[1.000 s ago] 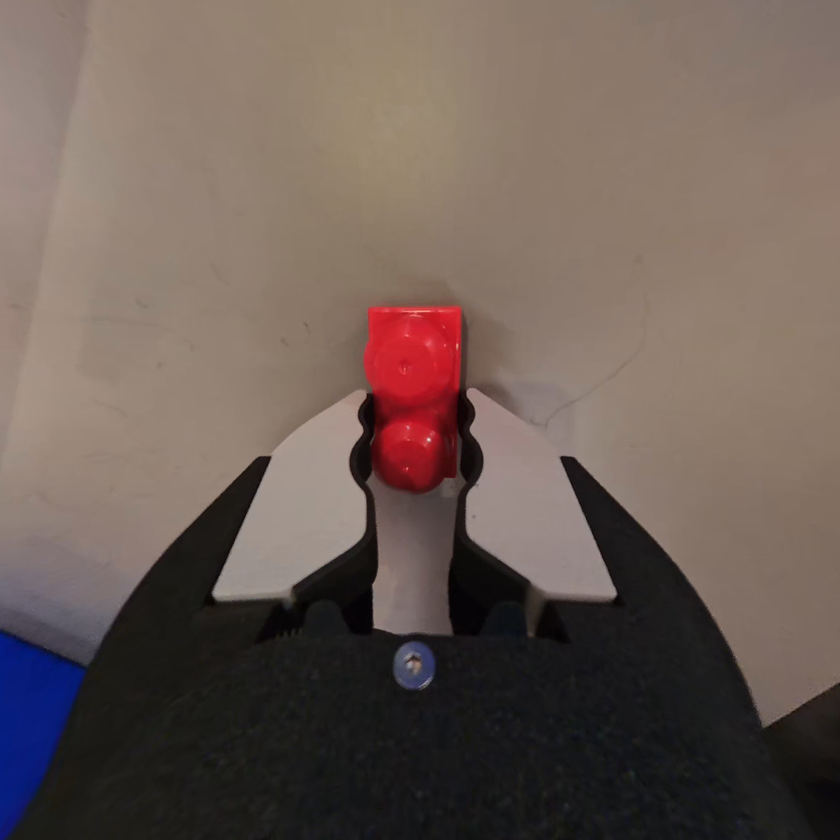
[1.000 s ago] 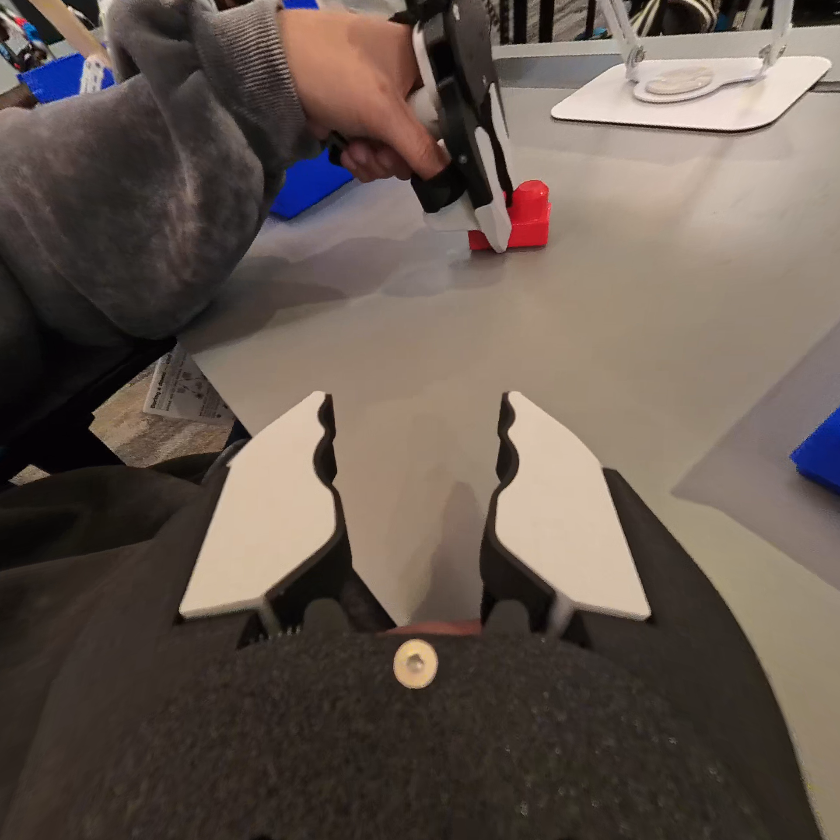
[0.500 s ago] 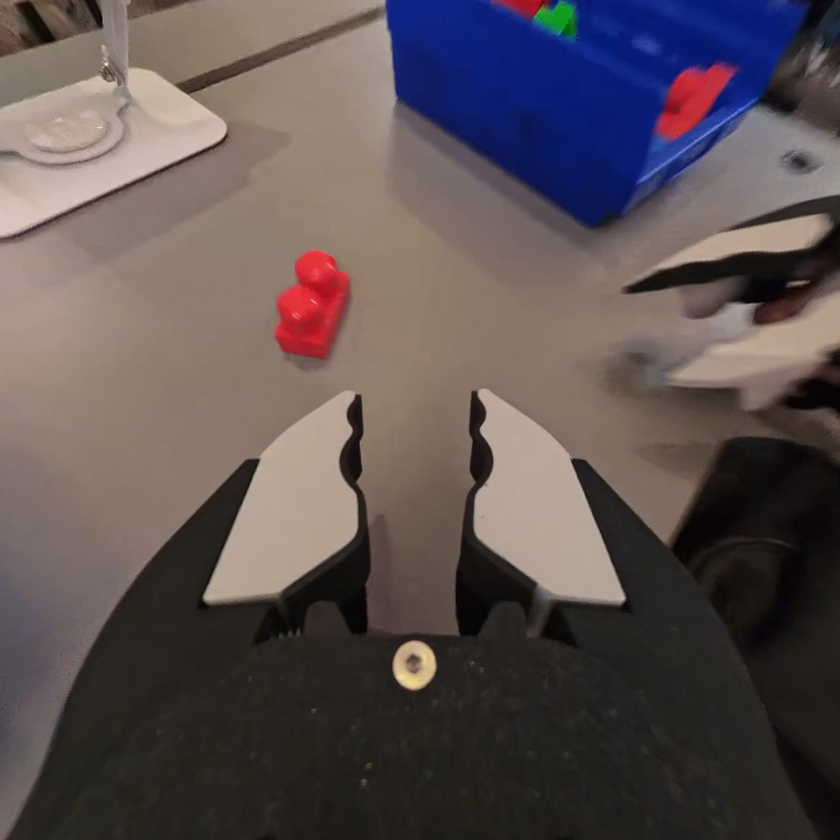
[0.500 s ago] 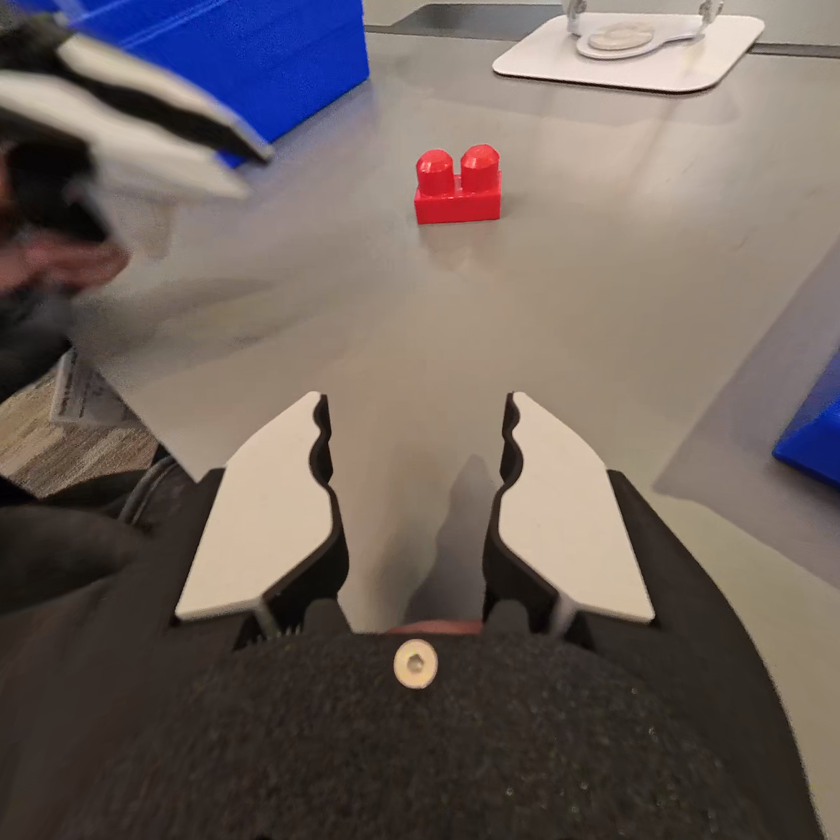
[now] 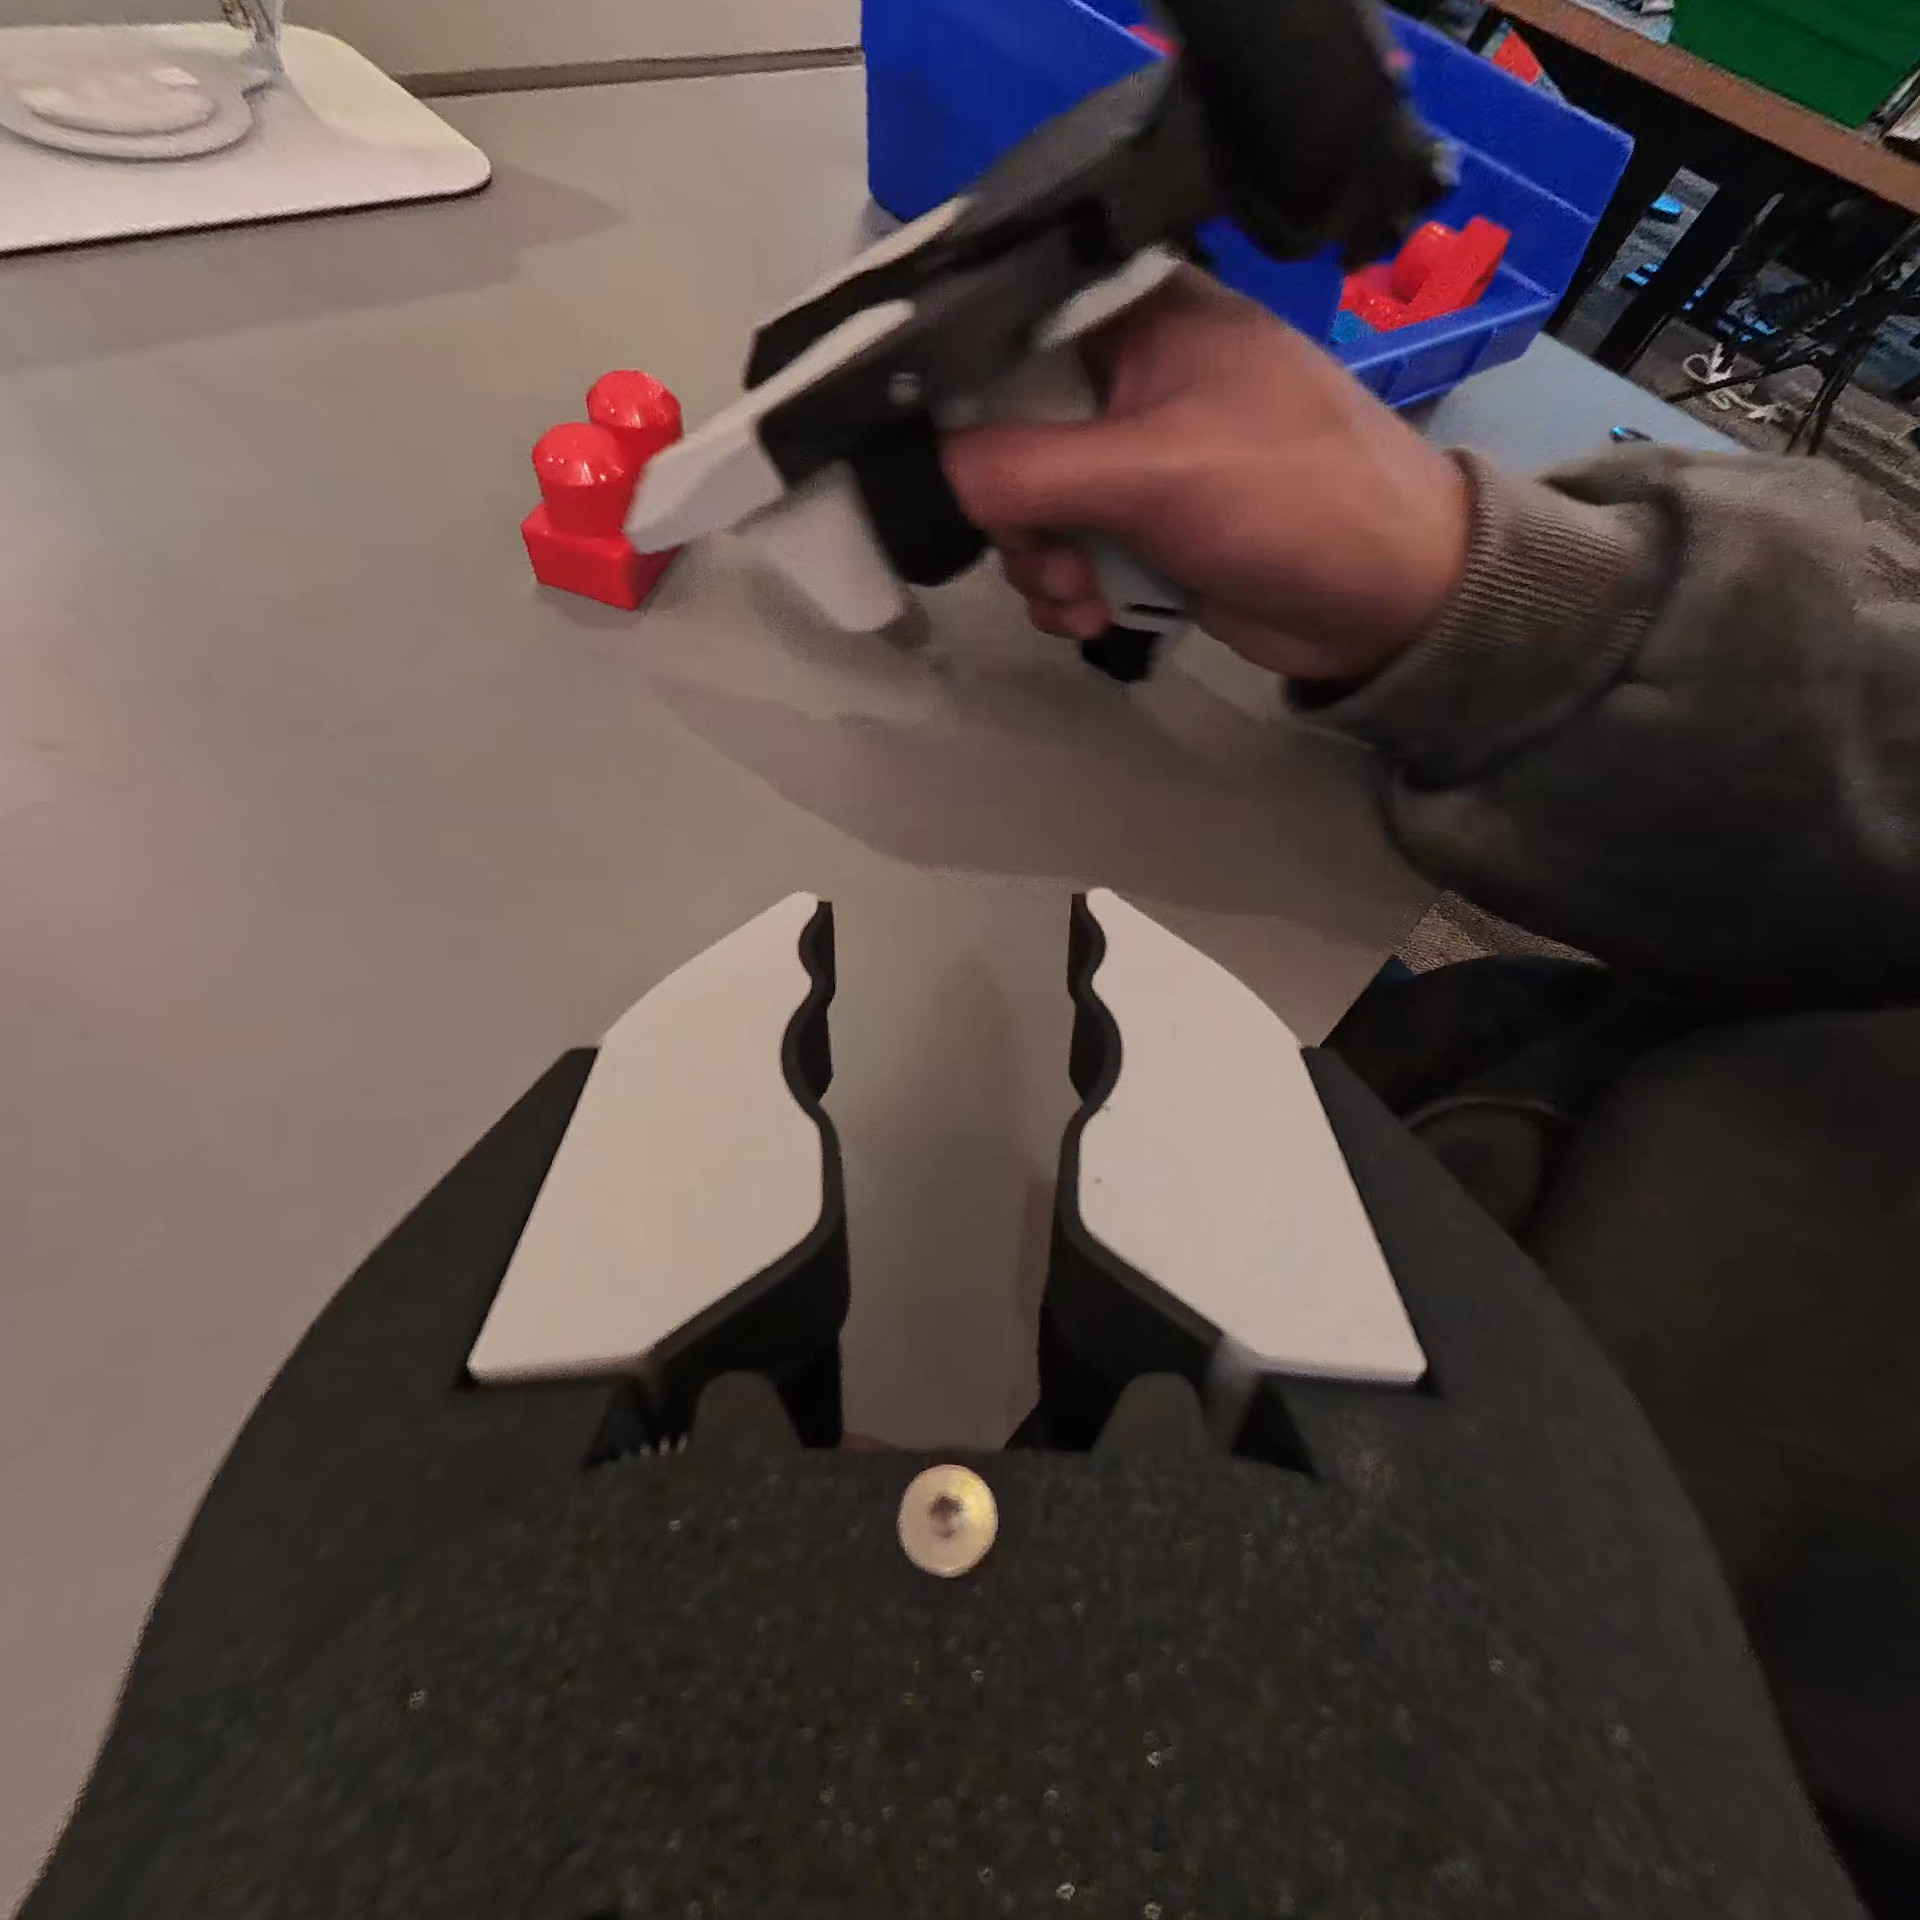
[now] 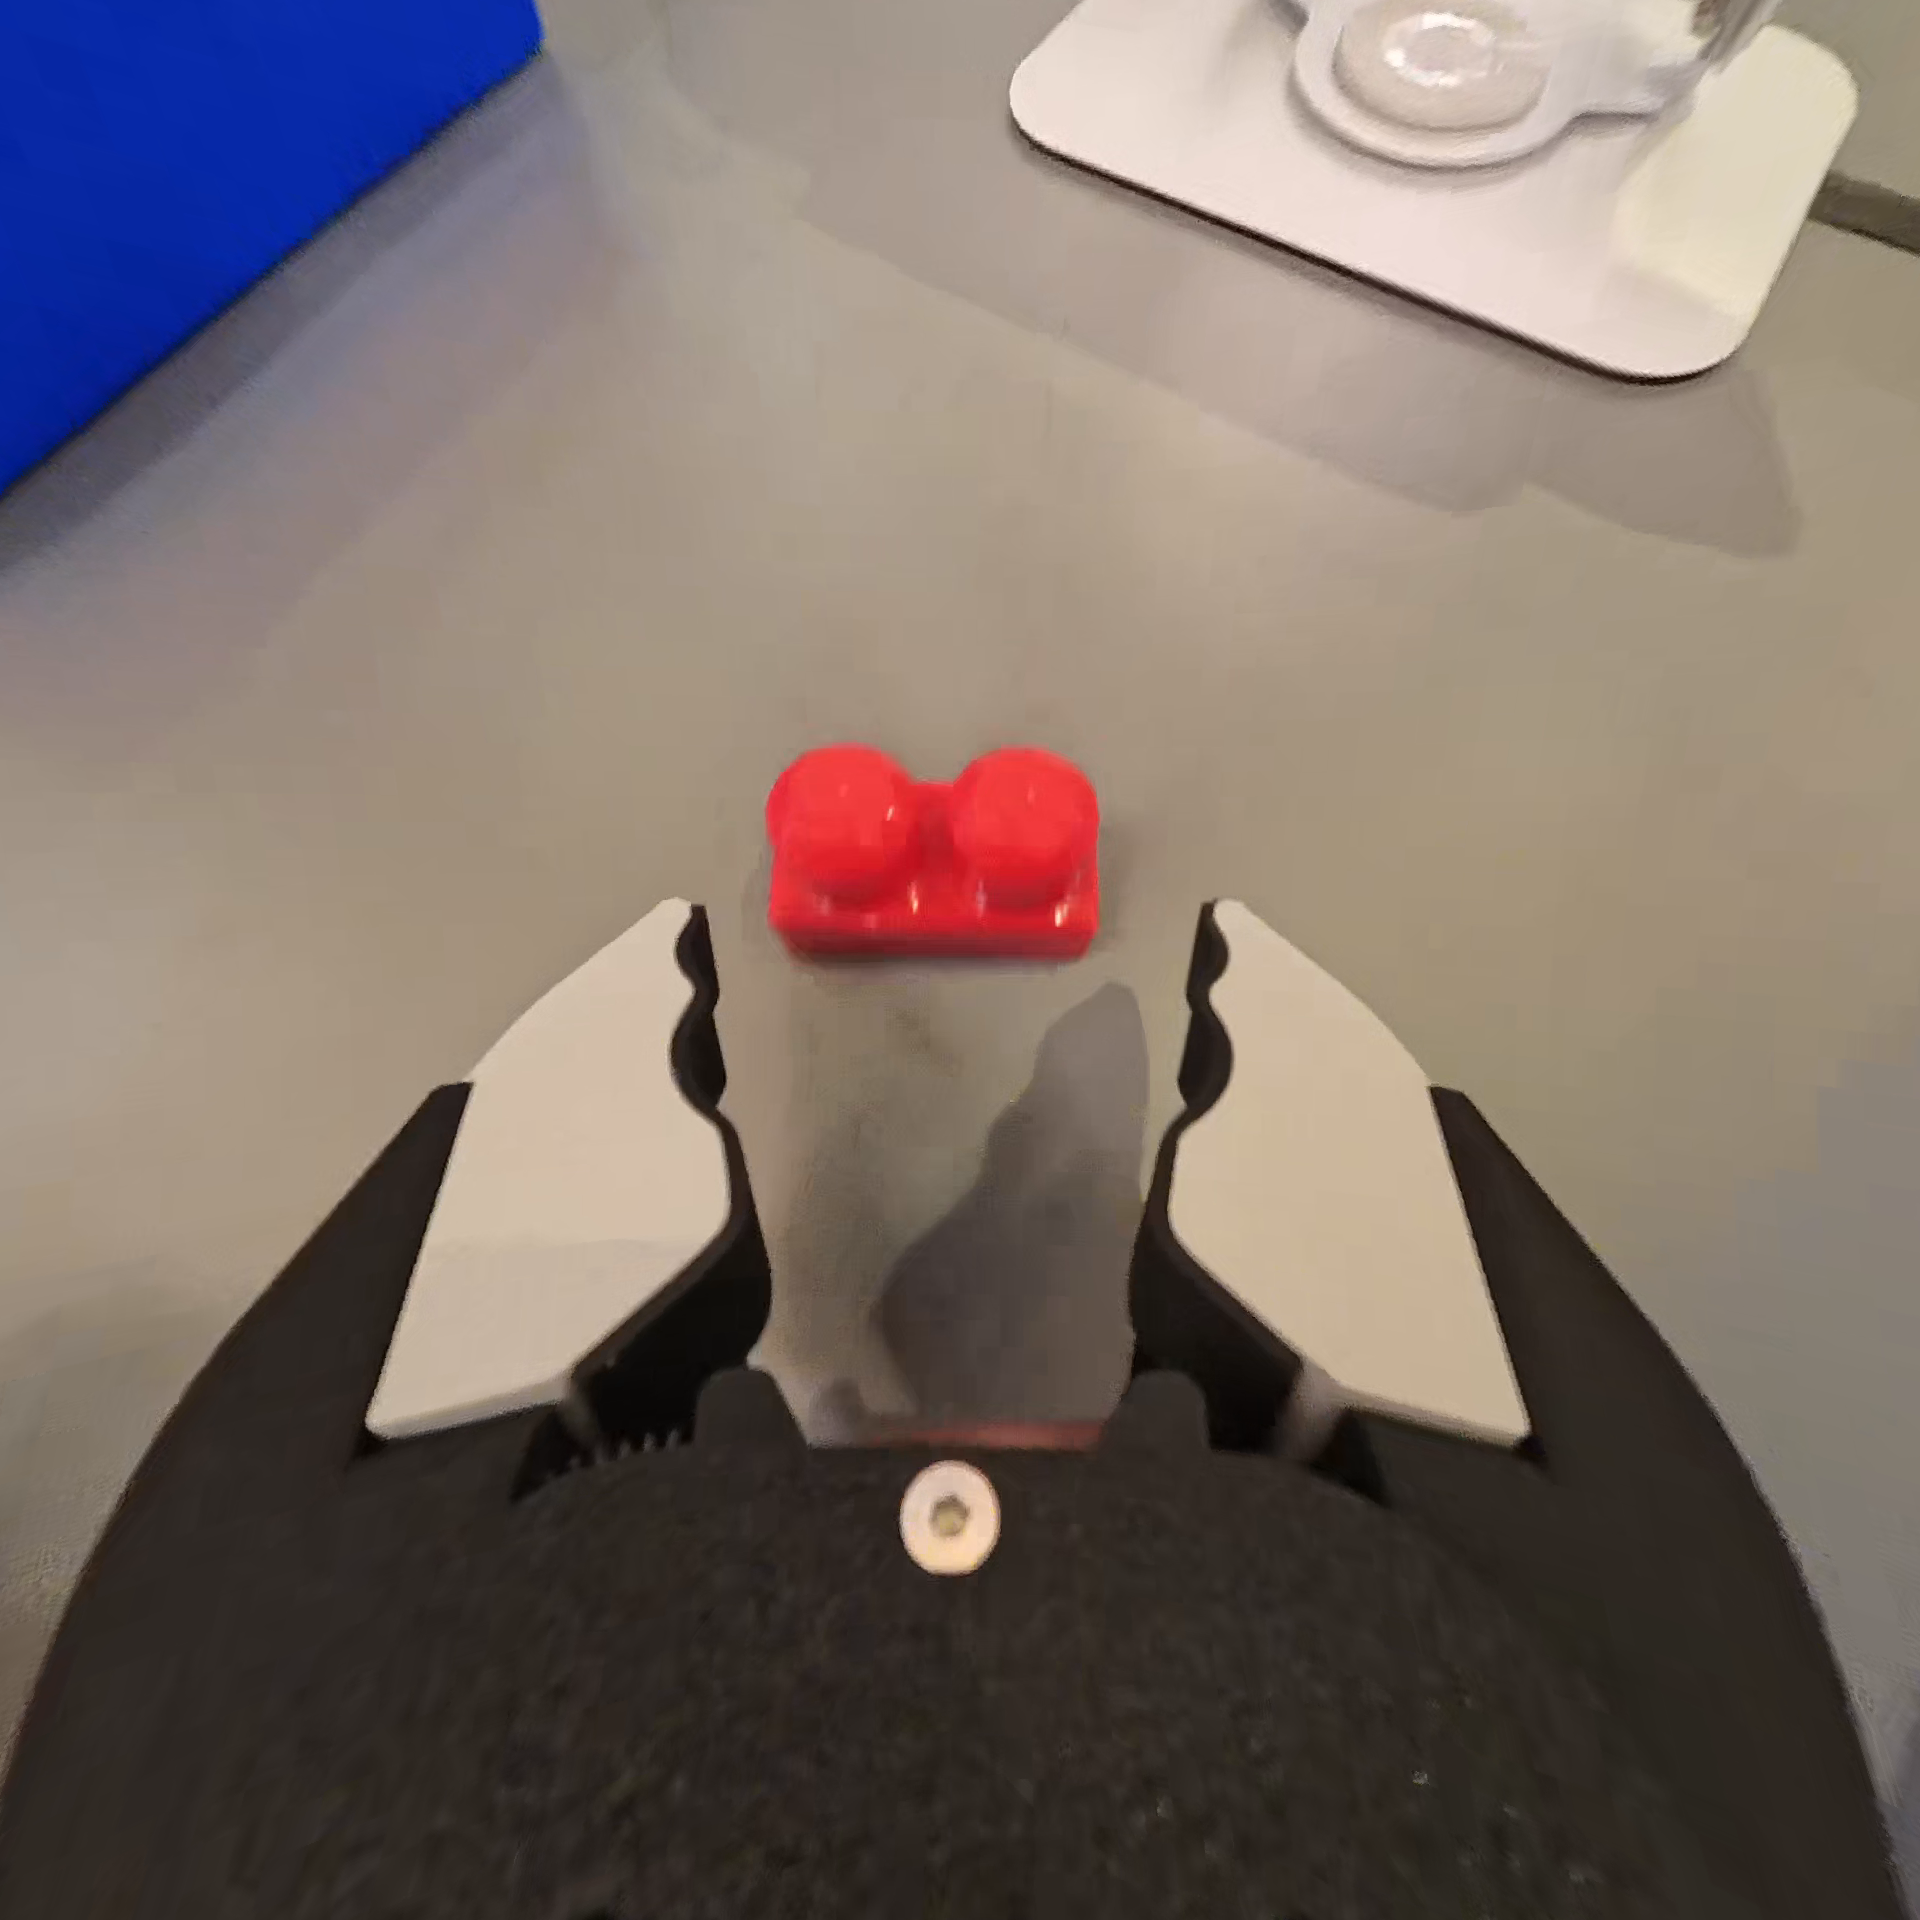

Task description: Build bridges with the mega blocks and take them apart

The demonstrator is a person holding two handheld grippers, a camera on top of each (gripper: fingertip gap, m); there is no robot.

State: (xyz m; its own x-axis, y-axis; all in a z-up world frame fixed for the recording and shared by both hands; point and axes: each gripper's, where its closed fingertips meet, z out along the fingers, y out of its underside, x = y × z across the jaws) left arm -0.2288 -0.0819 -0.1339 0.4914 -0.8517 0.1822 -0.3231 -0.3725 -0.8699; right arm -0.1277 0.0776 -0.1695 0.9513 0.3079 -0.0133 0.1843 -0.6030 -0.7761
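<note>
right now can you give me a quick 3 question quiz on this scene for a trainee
1. True or false: the right gripper is shut on the red block.
2. Multiple choice: where does the red block sit? A) in the blue bin B) on the grey table C) on the white base
3. Fill in: the red block shows ___ studs on top.

Key
1. False: its jaws are open and the block lies just ahead of the tips.
2. B
3. two

The left gripper is open too, and empty.
</note>
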